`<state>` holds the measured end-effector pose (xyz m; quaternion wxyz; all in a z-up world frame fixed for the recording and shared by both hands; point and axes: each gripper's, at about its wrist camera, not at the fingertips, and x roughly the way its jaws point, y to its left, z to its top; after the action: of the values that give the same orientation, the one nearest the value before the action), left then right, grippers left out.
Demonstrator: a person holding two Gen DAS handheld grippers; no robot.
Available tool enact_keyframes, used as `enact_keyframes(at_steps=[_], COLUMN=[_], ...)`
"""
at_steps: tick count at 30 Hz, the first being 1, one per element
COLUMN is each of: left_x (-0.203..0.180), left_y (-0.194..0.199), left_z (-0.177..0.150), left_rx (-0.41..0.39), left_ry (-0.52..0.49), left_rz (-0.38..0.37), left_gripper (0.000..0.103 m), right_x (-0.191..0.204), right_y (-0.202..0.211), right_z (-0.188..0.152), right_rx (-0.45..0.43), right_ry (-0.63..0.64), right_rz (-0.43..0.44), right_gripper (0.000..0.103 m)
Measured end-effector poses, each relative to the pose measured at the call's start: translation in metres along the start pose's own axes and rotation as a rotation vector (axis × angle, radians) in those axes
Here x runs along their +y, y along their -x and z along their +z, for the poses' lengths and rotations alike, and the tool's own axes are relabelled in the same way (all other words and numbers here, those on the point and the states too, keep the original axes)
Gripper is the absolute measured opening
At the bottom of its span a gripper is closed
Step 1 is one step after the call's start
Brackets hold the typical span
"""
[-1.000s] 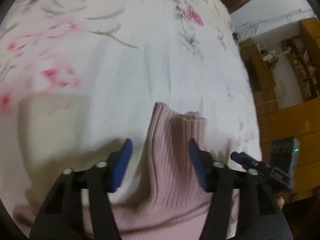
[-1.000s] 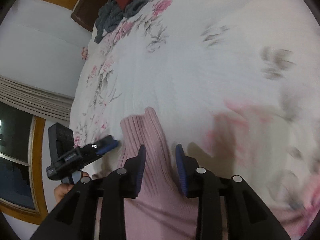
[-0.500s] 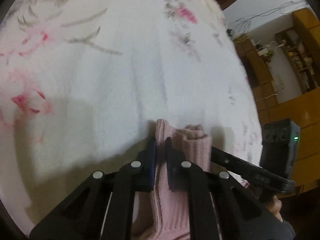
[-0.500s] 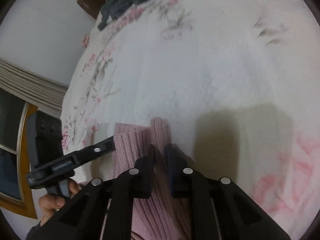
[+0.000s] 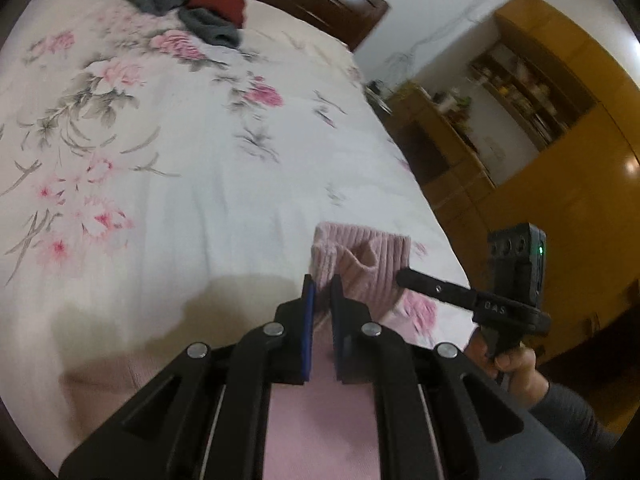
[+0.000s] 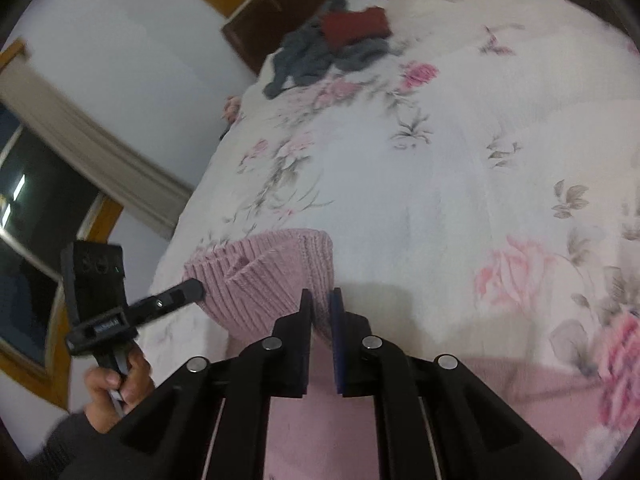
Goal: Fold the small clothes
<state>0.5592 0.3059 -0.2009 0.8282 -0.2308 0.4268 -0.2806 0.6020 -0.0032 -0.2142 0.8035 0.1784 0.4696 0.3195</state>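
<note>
I have the left gripper (image 5: 320, 286) and right gripper (image 6: 320, 300) each clamped on the pink sweater's (image 6: 276, 276) ribbed end, lifted over the bed's (image 5: 208, 184) near edge; next, I'd carry it farther to fold.

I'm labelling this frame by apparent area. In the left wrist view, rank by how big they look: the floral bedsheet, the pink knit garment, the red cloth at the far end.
1. floral bedsheet
2. pink knit garment; nearness inflates it
3. red cloth; far, so true size unsure

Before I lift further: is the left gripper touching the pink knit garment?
Touching. In the left wrist view, the left gripper is shut on the pink knit garment, with fabric pinched between its blue pads.
</note>
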Motion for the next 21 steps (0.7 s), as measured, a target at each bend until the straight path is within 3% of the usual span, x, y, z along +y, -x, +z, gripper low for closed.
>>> enact_keyframes(at_steps=[7, 11, 13, 16, 18, 20, 21], left_x=[0.001, 0.014, 0.032, 0.049, 0.054, 0.058, 0.059], left_y=[0.021, 0.009, -0.001, 0.001, 0.007, 0.010, 0.008], left_z=[-0.070, -0.121, -0.149, -0.173, -0.177, -0.175, -0.174], left_rx=[0.079, 0.186, 0.264, 0.289, 0.266, 0.235, 0.236], left_ry=[-0.009, 0.023, 0.115, 0.206, 0.258, 0.310, 0.333], left_rz=[0.031, 0.075, 0.107, 0.123, 0.080, 0.041, 0.022], left_gripper=[0.006, 0.007, 0.012, 0.013, 0.017, 0.035, 0.037], right_x=[0.013, 0.004, -0.008, -0.023, -0.030, -0.038, -0.041], right_y=[0.024, 0.017, 0.005, 0.004, 0.016, 0.026, 0.029], right_z=[-0.076, -0.125, -0.148, -0.170, -0.172, -0.171, -0.170], right_rx=[0.043, 0.107, 0.185, 0.247, 0.222, 0.190, 0.180], right_ry=[0.056, 0.049, 0.016, -0.056, -0.129, -0.225, -0.262], right_rz=[-0.038, -0.068, -0.089, -0.103, -0.067, -0.018, -0.002], right_gripper=[0.009, 0.008, 0.009, 0.015, 0.018, 0.026, 0.027])
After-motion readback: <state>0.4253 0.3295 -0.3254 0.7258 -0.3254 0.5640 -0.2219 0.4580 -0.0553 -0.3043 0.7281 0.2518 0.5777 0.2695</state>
